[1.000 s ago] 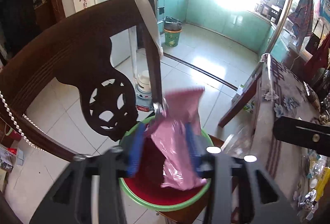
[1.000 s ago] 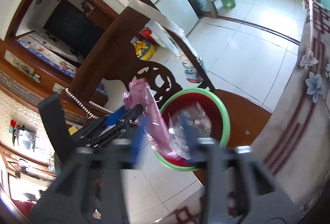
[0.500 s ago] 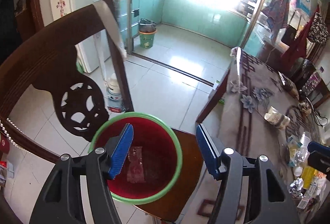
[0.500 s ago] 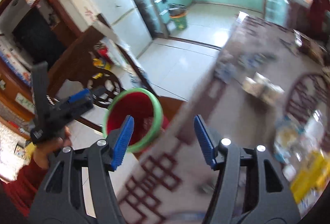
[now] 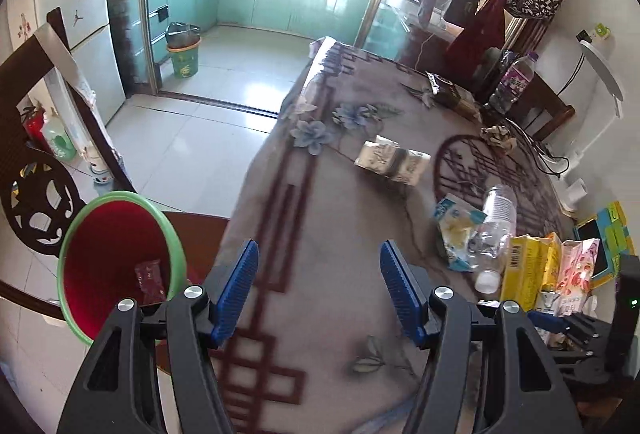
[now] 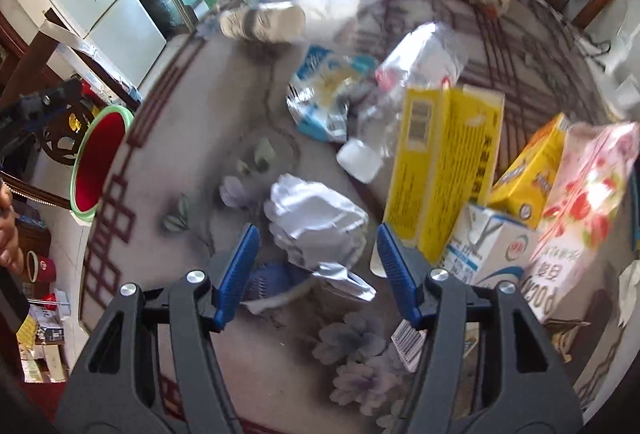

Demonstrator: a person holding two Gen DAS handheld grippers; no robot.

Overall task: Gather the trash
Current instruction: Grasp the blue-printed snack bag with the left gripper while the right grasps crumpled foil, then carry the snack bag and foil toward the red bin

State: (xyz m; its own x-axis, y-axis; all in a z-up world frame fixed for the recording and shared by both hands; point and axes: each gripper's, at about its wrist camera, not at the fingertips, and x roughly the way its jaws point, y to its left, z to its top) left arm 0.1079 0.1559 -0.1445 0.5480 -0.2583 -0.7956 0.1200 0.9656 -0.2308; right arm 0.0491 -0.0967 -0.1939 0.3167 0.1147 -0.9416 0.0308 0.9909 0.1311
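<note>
A red bin with a green rim point(image 5: 120, 234) stands on a chair seat at the table's left edge, with a dark wrapper point(image 5: 150, 276) inside. My left gripper point(image 5: 318, 290) hangs open and empty over the patterned tablecloth point(image 5: 320, 218). In the right wrist view the right gripper point(image 6: 316, 274) is open above a crumpled white wrapper point(image 6: 316, 226), which lies between the fingertips untouched. Beyond it lie a plastic bottle point(image 6: 400, 86), a blue-white pouch point(image 6: 324, 90) and a yellow box point(image 6: 444, 170). The bin point(image 6: 100, 162) is far left there.
A pink carton point(image 6: 580, 202), a white carton point(image 6: 492, 254) and a small yellow box point(image 6: 532, 170) crowd the right. A silver packet point(image 5: 392, 160) lies mid-table. The carved chair back point(image 5: 36, 202) rises behind the bin. A person's hand point(image 6: 8, 230) is at the left edge.
A pink bag and a clear wrapper left the grippers into the bin. Both grippers then swung right from the bin to over the table, the right one coming down over the crumpled wrapper.
</note>
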